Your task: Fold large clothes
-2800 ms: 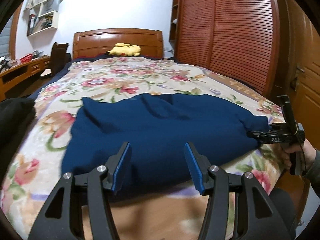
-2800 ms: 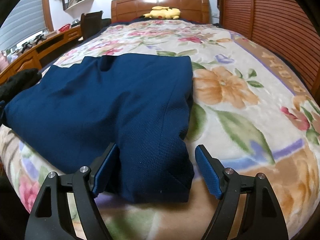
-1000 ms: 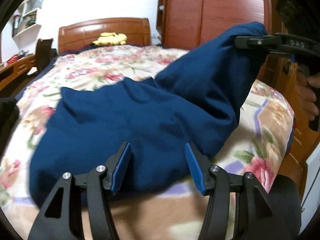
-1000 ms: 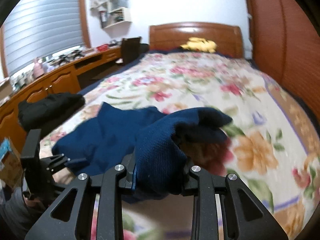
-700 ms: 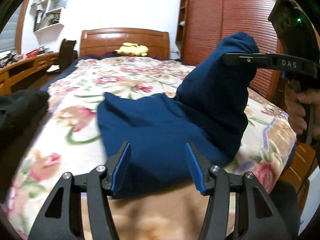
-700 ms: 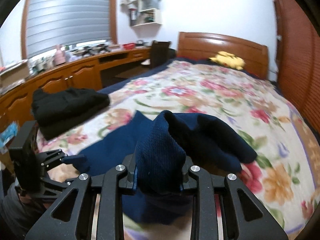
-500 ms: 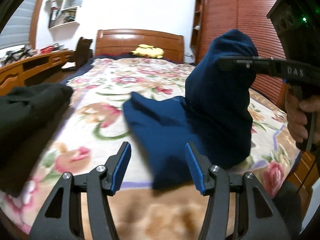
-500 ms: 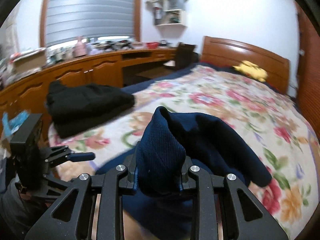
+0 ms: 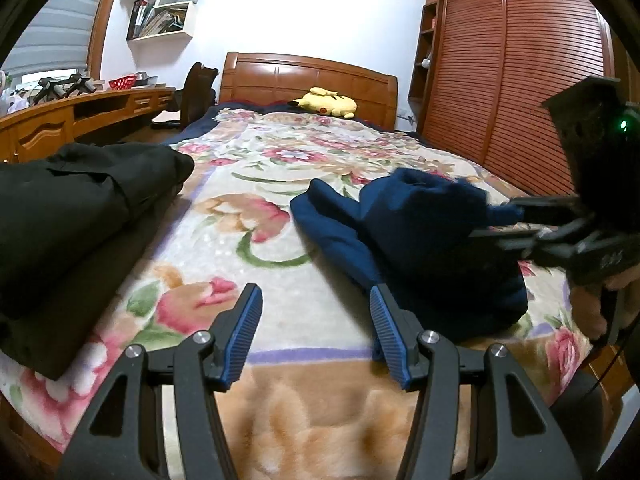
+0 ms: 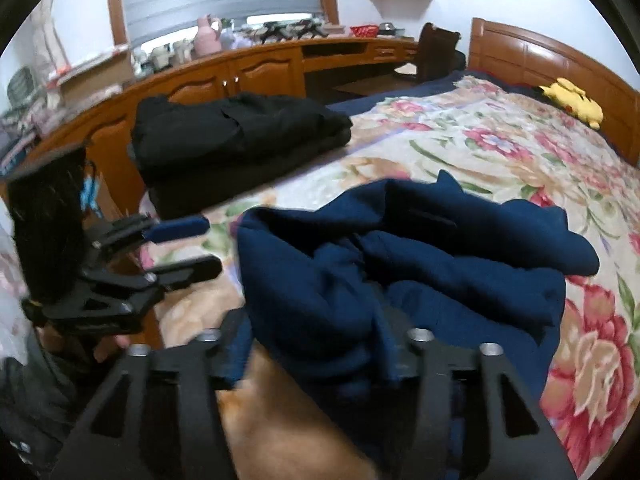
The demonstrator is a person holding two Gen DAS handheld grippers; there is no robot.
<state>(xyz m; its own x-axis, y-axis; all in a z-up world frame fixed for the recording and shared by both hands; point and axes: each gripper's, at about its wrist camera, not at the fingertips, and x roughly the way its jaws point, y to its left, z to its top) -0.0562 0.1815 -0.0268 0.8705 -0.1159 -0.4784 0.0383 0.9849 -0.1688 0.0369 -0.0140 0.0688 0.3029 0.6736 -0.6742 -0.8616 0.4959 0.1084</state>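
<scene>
Right wrist view: navy garment (image 10: pixel 400 264) lies bunched and half-folded on the floral blanket (image 10: pixel 500 148) near the foot of the bed, a thick fold of it sitting between the fingers of the right tongs (image 10: pixel 316 354). Those jaws have just been opening; the blue pads stand at either side of the fold with cloth between them, and blur hides whether they still touch it, so it reads as released. In the left wrist view the same garment (image 9: pixel 416 236) sits right of centre, and the right tongs (image 9: pixel 504 220) reach in from the right edge with a hand (image 9: pixel 588 304) on the handle below. Left tongs (image 9: pixel 316 322) are open and empty, hovering over bare blanket (image 9: pixel 248 196) just left of the garment, not touching it; from the right wrist view they (image 10: pixel 188 246) show at far left, jaws apart, nothing in them. Black folded clothes (image 9: pixel 68 208) are stacked on the left side of the bed, well apart from the navy piece. Yellow plush toy (image 9: pixel 326 106) rests by the wooden headboard (image 9: pixel 280 76). Louvred wardrobe doors (image 9: pixel 520 80) on the right, wooden desk surface (image 10: pixel 248 60) along the window wall.
</scene>
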